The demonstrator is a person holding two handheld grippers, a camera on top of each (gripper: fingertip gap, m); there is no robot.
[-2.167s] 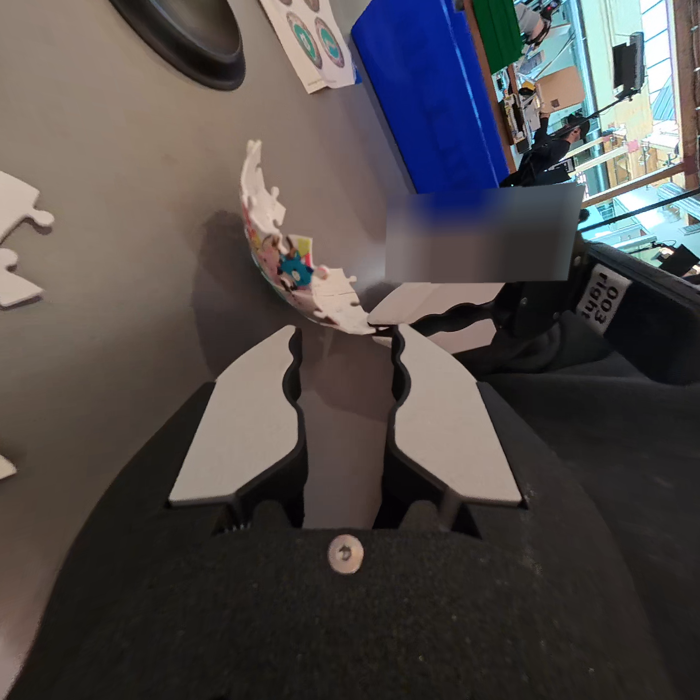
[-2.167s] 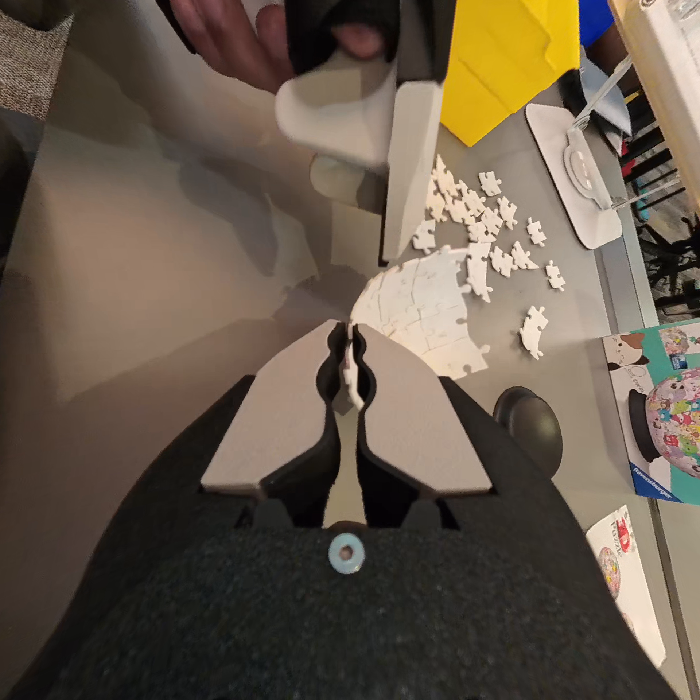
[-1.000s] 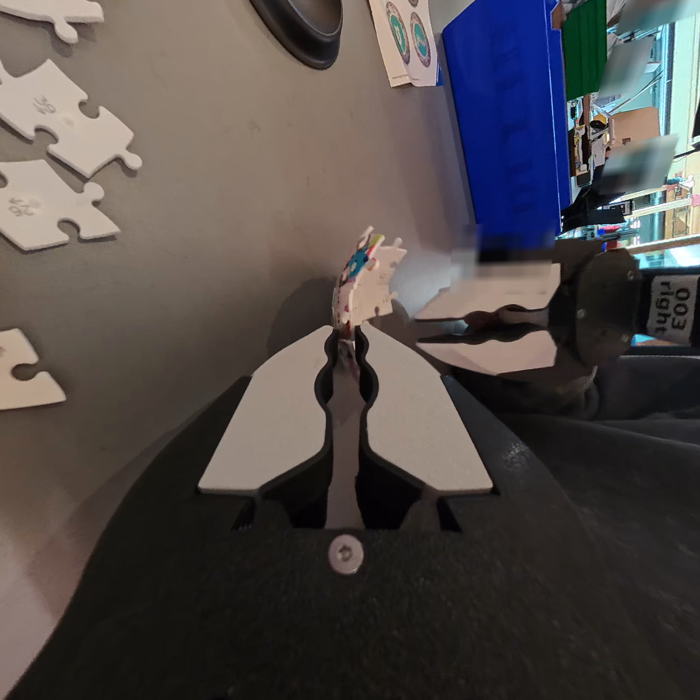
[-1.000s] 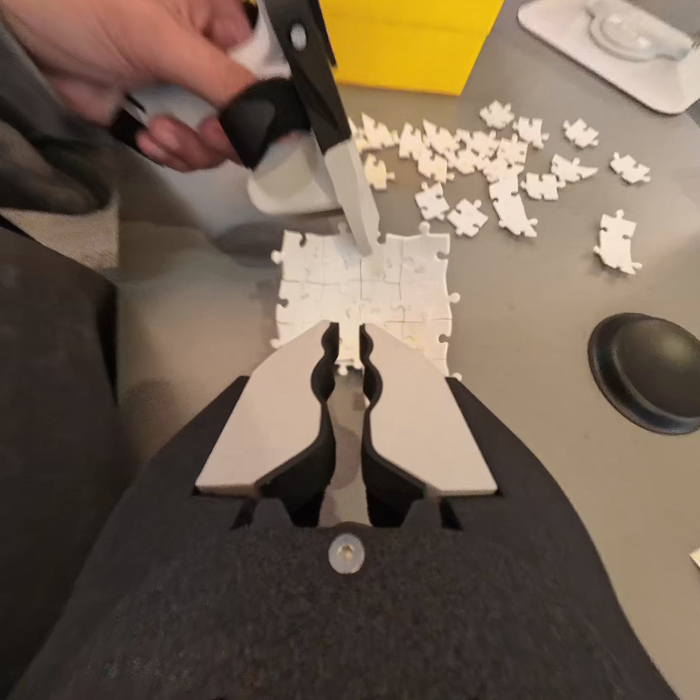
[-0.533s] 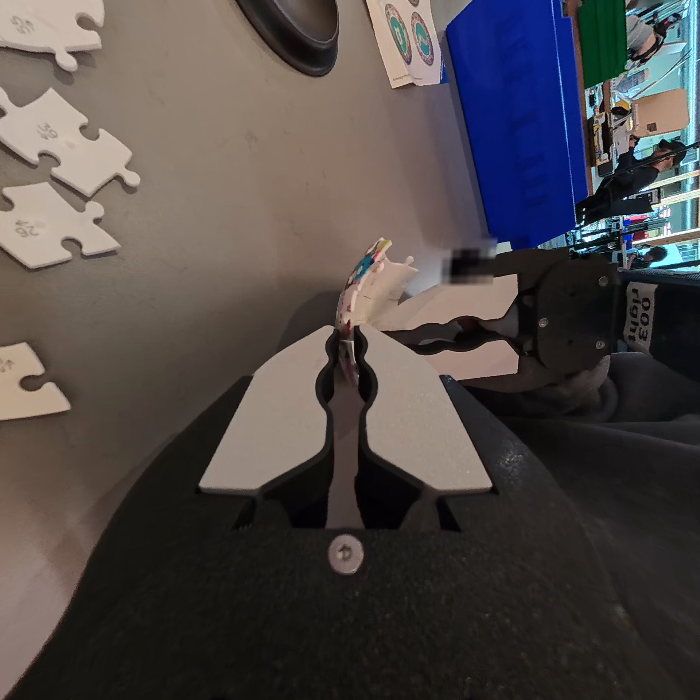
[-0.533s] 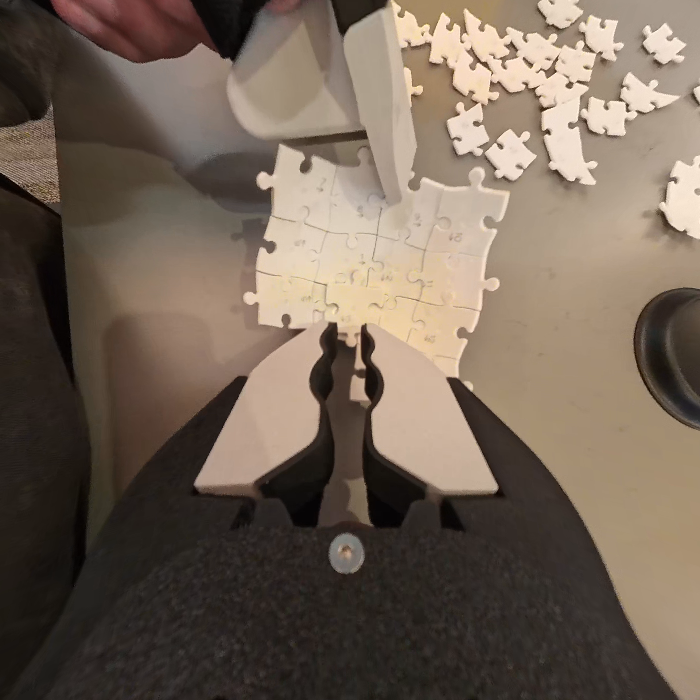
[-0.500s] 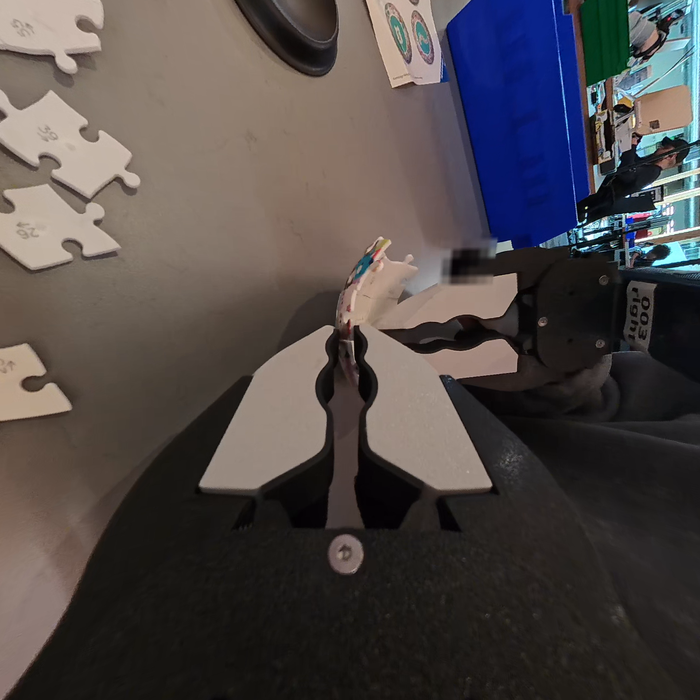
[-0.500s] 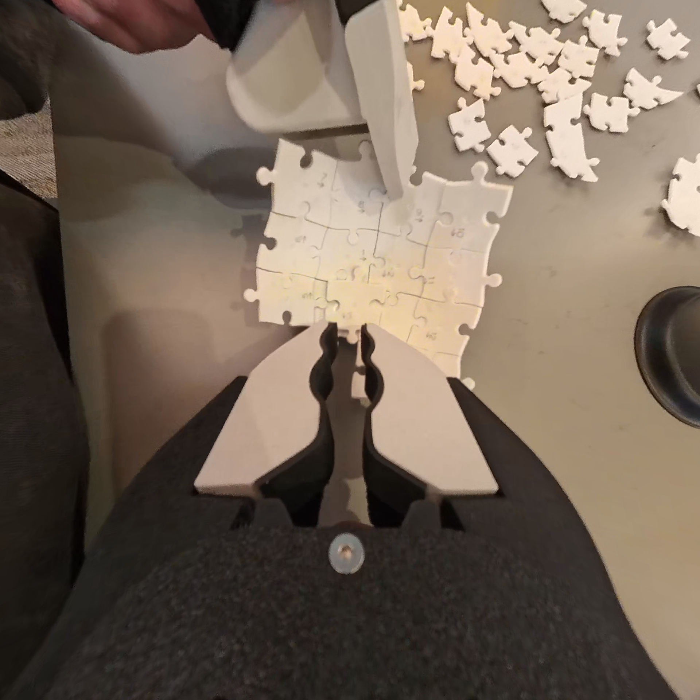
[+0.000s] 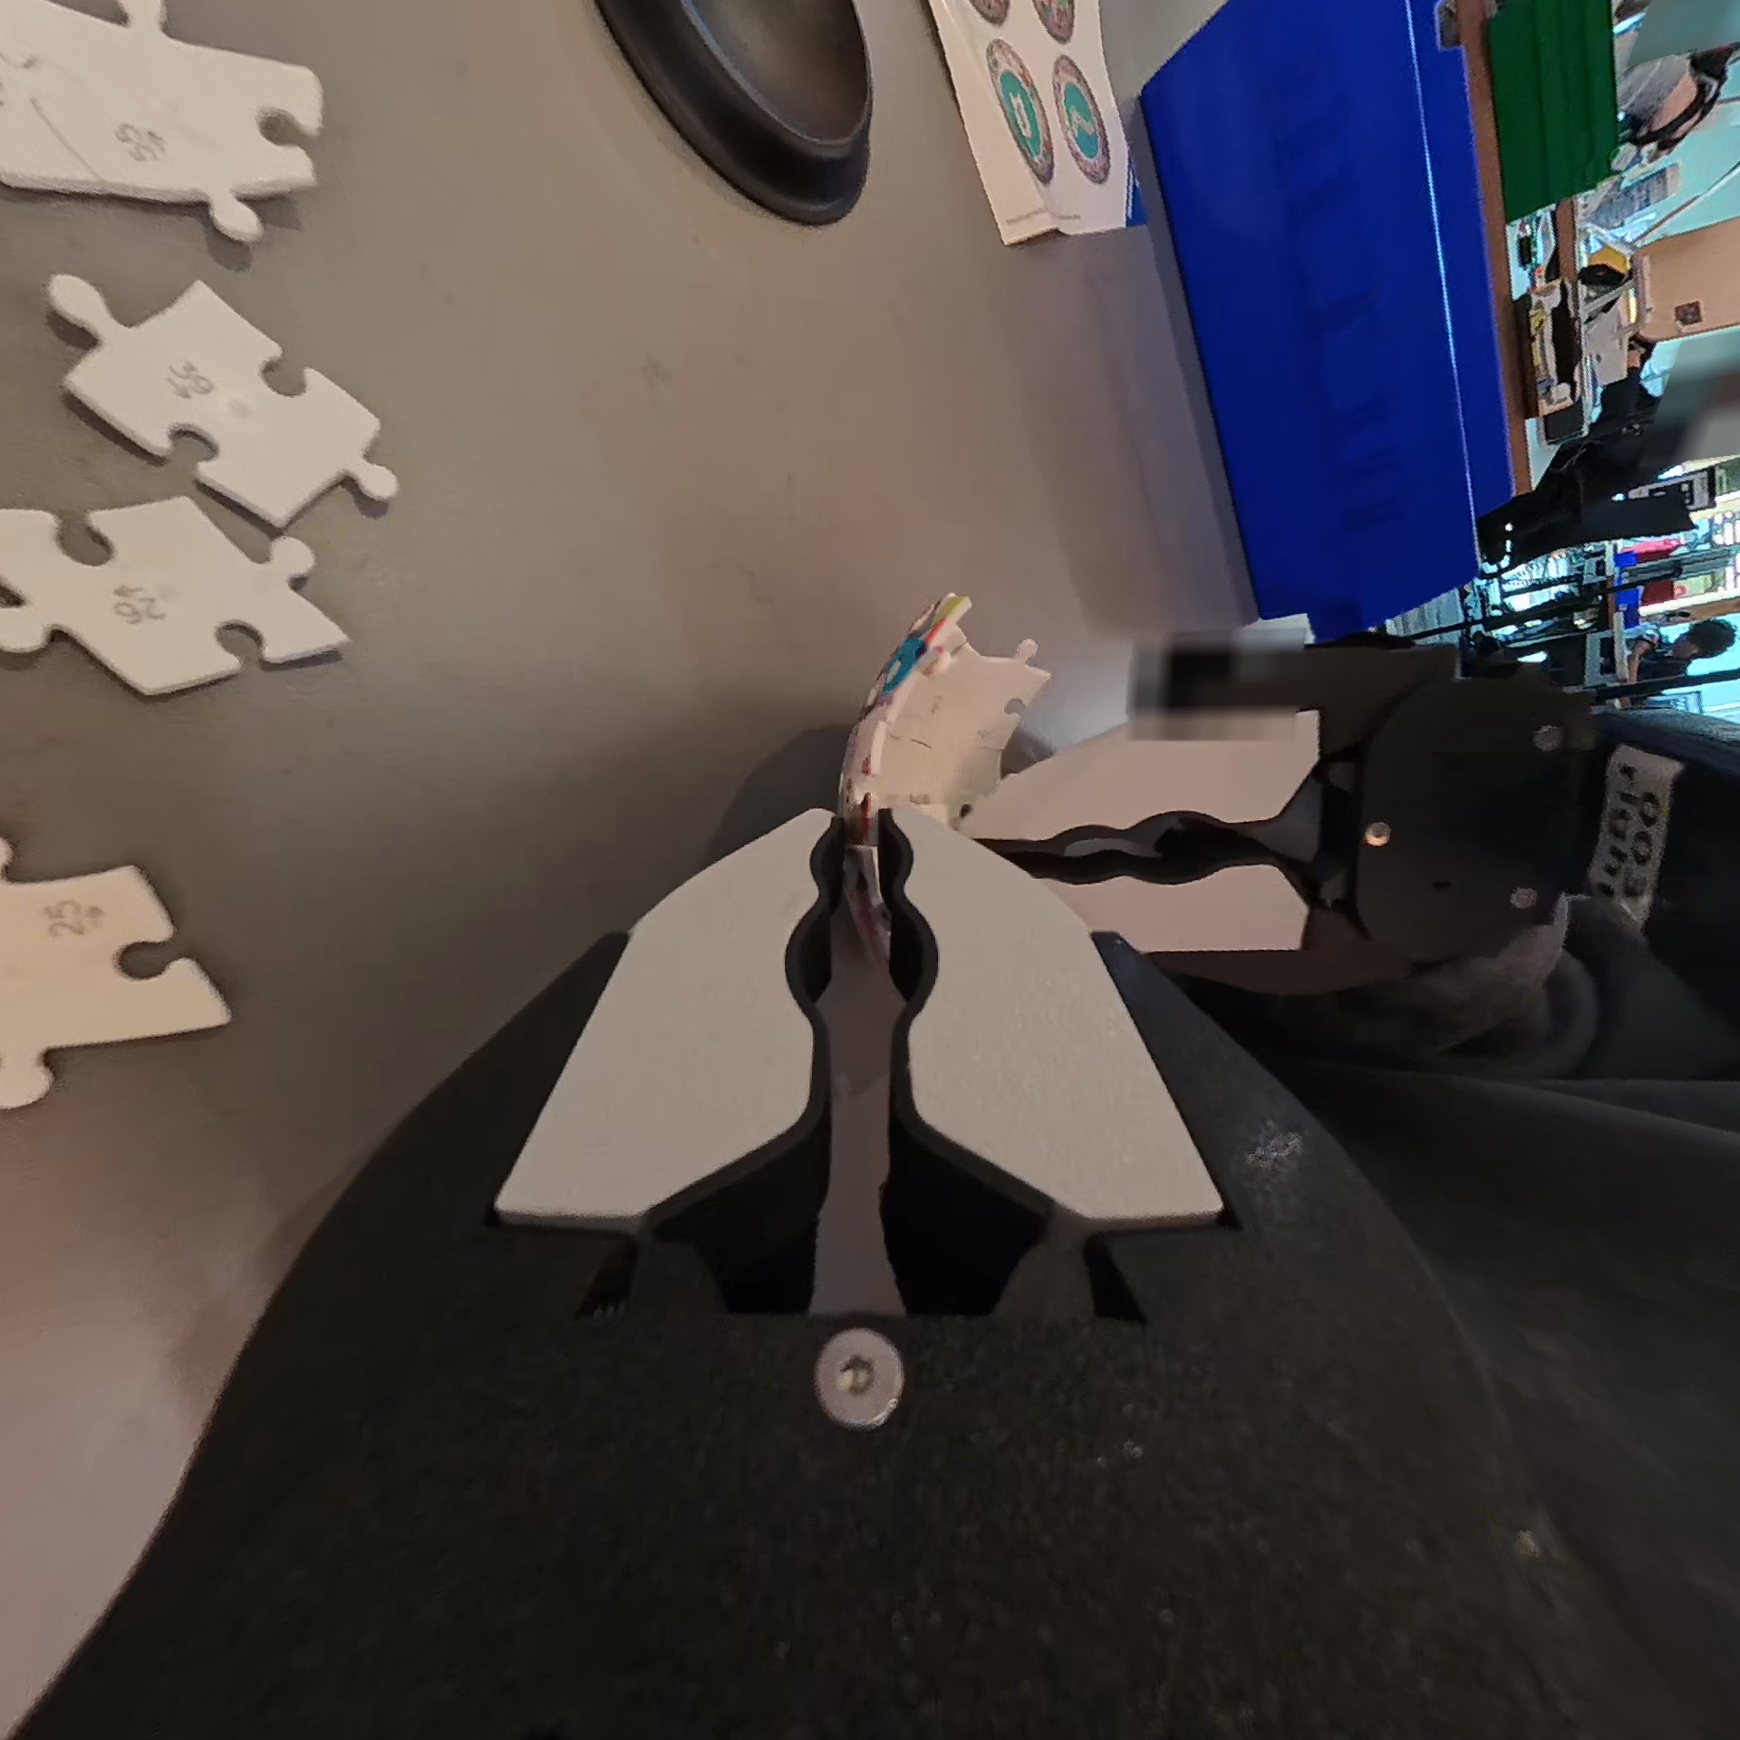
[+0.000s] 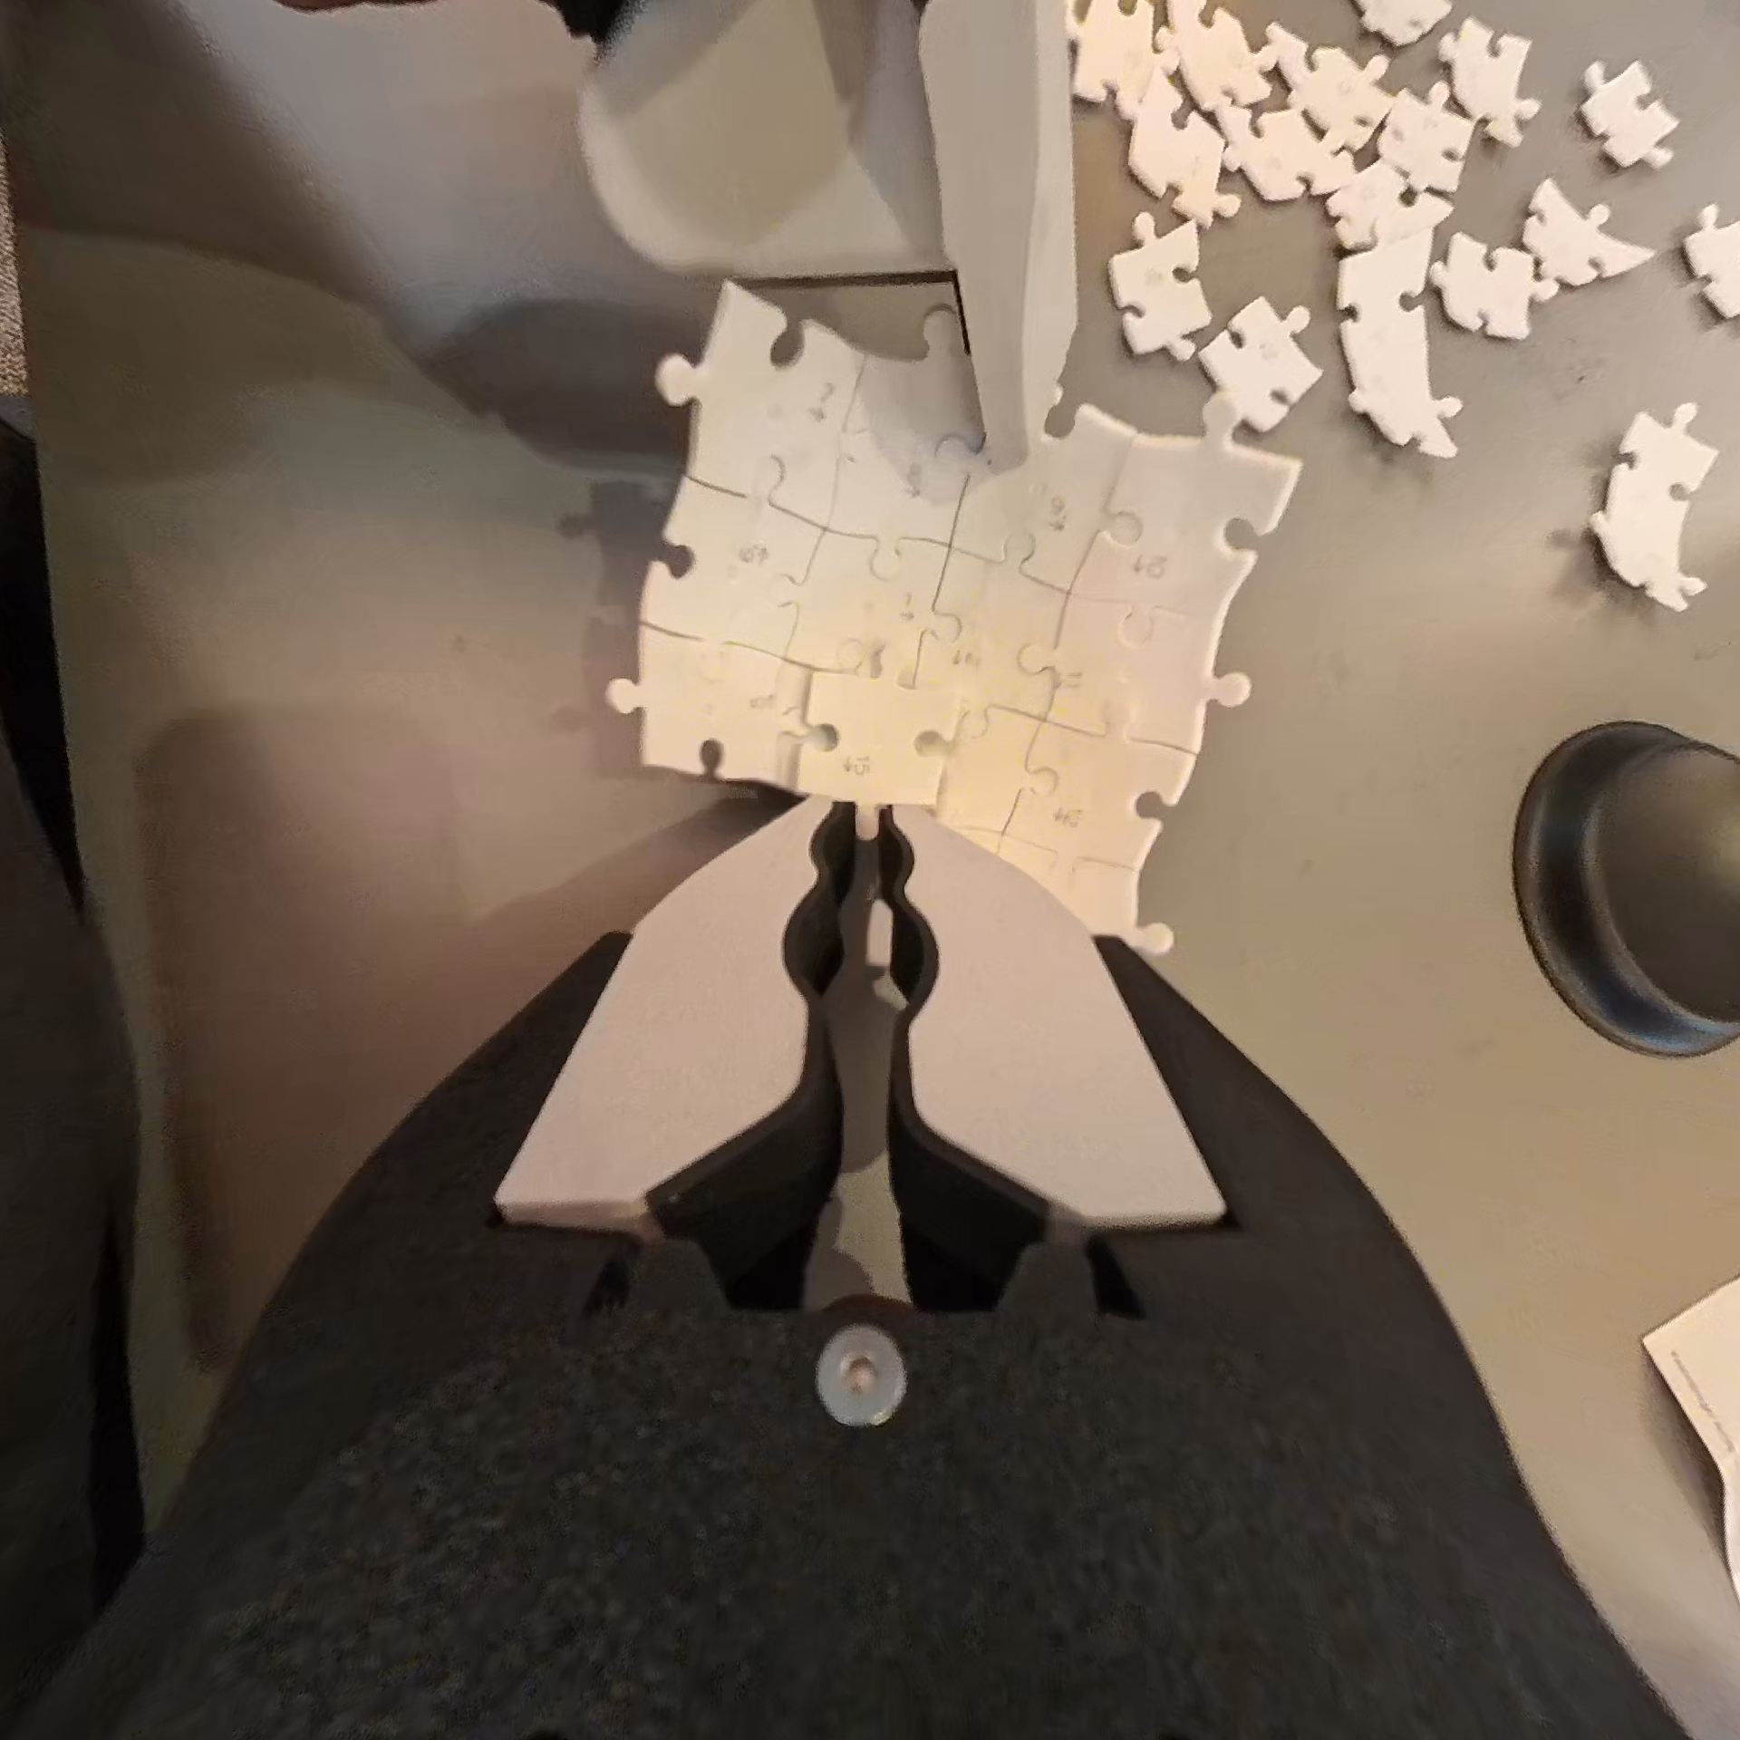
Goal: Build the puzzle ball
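Observation:
The assembled puzzle section (image 10: 951, 574) is a curved patch of joined white pieces, printed side down, held over the grey table (image 10: 377, 659). My left gripper (image 9: 860, 833) is shut on its far edge; the section (image 9: 942, 725) shows edge-on there. It reaches in from the top of the right wrist view (image 10: 1009, 428). My right gripper (image 10: 864, 827) is shut on a single white puzzle piece (image 10: 871, 749) and holds it against the section's near edge. It shows at the right of the left wrist view (image 9: 984, 829).
Several loose white pieces (image 10: 1318, 160) lie at the back right, and more (image 9: 217, 405) at the left of the left wrist view. A black round stand (image 10: 1638, 885) sits to the right. A paper leaflet (image 9: 1045, 122) and a blue box (image 9: 1318, 282) lie beyond. The gap from one gripper's tips to the other's is roughly 7 centimetres.
My right gripper has moved forward with its piece, which now meets the section's near edge. My left gripper, open 2.2 s ago, has closed on the section and keeps hold.

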